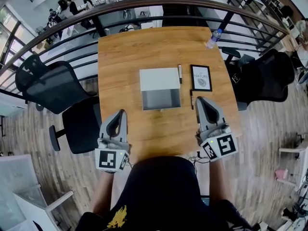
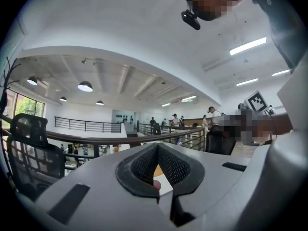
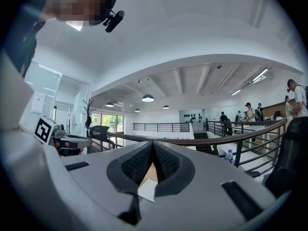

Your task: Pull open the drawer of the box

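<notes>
The jaws of the left gripper (image 1: 120, 114) are shut together with nothing between them. The jaws of the right gripper (image 1: 199, 101) are shut together and empty too. Each gripper's own view shows its dark pads meeting at the tips, with only a bit of worktop showing behind them. Both grippers are by the near edge of the worktop, one on each side. Neither one touches the box.

The big wooden worktop (image 1: 120, 57) has a black chair (image 1: 45, 88) by its left edge and another black chair (image 1: 267, 78) by its right edge.

The white box (image 1: 159, 79) sits in the middle of the worktop. Its drawer (image 1: 161, 100) sticks out toward the near edge. You can look right down into its grey inside, and it looks empty.

Just to the right of the box is a small framed card (image 1: 200, 77). A water bottle (image 1: 212, 39) lies at the far right corner. One pen (image 1: 180, 73) lies between the box and the card, and another pen (image 1: 191, 99) lies beside the drawer.

I think the job is done, because the drawer is open and both grippers are away from it. I see nothing left to pull.
</notes>
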Demonstrator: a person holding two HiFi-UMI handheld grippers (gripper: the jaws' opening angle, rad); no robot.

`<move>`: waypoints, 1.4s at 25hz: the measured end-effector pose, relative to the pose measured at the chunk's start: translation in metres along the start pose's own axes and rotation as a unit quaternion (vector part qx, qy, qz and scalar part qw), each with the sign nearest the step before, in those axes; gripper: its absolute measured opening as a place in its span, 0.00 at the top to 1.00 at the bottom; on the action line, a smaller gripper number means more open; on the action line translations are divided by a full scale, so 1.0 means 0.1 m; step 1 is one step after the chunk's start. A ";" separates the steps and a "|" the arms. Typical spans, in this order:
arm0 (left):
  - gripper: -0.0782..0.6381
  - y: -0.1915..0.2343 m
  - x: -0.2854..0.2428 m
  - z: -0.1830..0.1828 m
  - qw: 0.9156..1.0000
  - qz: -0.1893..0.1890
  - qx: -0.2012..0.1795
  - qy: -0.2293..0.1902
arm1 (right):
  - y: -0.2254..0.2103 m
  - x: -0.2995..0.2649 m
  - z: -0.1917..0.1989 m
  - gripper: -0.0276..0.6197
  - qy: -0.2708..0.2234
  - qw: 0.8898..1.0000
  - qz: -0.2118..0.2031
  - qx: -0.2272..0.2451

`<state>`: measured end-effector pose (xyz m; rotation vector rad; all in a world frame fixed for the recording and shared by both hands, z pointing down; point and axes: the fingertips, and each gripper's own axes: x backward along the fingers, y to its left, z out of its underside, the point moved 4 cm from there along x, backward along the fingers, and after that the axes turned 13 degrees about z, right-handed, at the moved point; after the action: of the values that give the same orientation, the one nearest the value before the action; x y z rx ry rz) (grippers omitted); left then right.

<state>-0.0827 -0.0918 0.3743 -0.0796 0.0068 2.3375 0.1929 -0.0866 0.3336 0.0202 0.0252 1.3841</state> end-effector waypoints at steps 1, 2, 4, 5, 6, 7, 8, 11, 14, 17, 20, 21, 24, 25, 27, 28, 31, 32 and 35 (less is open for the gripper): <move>0.87 0.00 0.01 0.00 1.000 0.000 0.000 0.000 | 0.00 0.01 -0.01 0.97 0.000 1.000 -0.001 0.000; 0.87 0.00 0.02 0.00 1.000 0.000 0.001 0.000 | 0.01 0.02 -0.03 0.96 -0.001 1.000 -0.001 0.000; 0.87 0.02 0.03 -0.01 1.000 0.000 0.002 0.000 | 0.03 0.03 -0.07 0.96 -0.004 1.000 -0.001 -0.003; 0.87 0.03 0.04 -0.01 1.000 0.001 0.001 0.000 | 0.03 0.03 -0.09 0.97 -0.005 1.000 -0.001 -0.005; 0.87 0.03 0.04 -0.01 1.000 0.001 0.001 0.001 | 0.03 0.03 -0.10 0.97 -0.006 1.000 0.000 -0.007; 0.87 0.04 0.04 -0.01 1.000 0.000 0.000 0.001 | 0.03 0.03 -0.11 0.97 -0.007 1.000 0.000 -0.008; 0.87 0.04 0.04 -0.01 1.000 0.000 -0.001 0.002 | 0.03 0.03 -0.12 0.97 -0.008 1.000 0.001 -0.008; 0.87 0.06 0.06 0.00 1.000 -0.003 -0.004 0.001 | 0.05 0.03 -0.12 0.96 -0.008 1.000 -0.001 -0.006; 0.87 0.07 0.09 0.00 1.000 -0.005 -0.003 -0.003 | 0.07 0.05 -0.13 0.97 -0.011 1.000 0.001 -0.004; 0.87 0.07 0.09 0.00 1.000 -0.007 -0.007 -0.004 | 0.06 0.06 -0.15 0.96 -0.016 1.000 0.006 -0.003; 0.87 0.08 0.10 -0.01 1.000 -0.011 -0.011 -0.002 | 0.05 0.06 -0.16 0.97 -0.015 1.000 0.008 -0.004; 0.87 0.09 0.10 -0.01 1.000 -0.012 -0.011 -0.001 | 0.05 0.06 -0.17 0.97 -0.015 1.000 0.008 -0.004; 0.87 0.10 0.10 0.01 1.000 -0.012 -0.012 0.002 | 0.06 0.06 -0.15 0.96 -0.012 1.000 0.009 -0.004; 0.87 0.09 0.10 0.02 1.000 -0.012 -0.014 0.003 | 0.07 0.07 -0.14 0.96 -0.011 1.000 0.008 -0.003; 0.87 0.08 0.09 0.04 1.000 -0.014 -0.018 0.005 | 0.06 0.07 -0.13 0.97 -0.011 1.000 0.008 -0.002; 0.87 0.07 0.08 0.04 1.000 -0.015 -0.020 0.006 | 0.05 0.08 -0.14 0.96 -0.012 1.000 0.009 -0.003; 0.87 0.06 0.07 0.05 1.000 -0.016 -0.022 0.007 | 0.04 0.08 -0.14 0.97 -0.012 1.000 0.009 -0.003; 0.87 0.06 0.07 0.04 1.000 -0.016 -0.022 0.007 | 0.04 0.07 -0.14 0.97 -0.012 1.000 0.009 -0.003; 0.87 0.07 0.08 0.06 1.000 -0.013 -0.020 0.010 | 0.05 0.07 -0.13 0.97 -0.010 1.000 0.009 -0.002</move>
<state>-0.0931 -0.0907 0.3795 -0.1226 -0.0321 2.3103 0.1891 -0.0788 0.3203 0.0317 0.0058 1.4015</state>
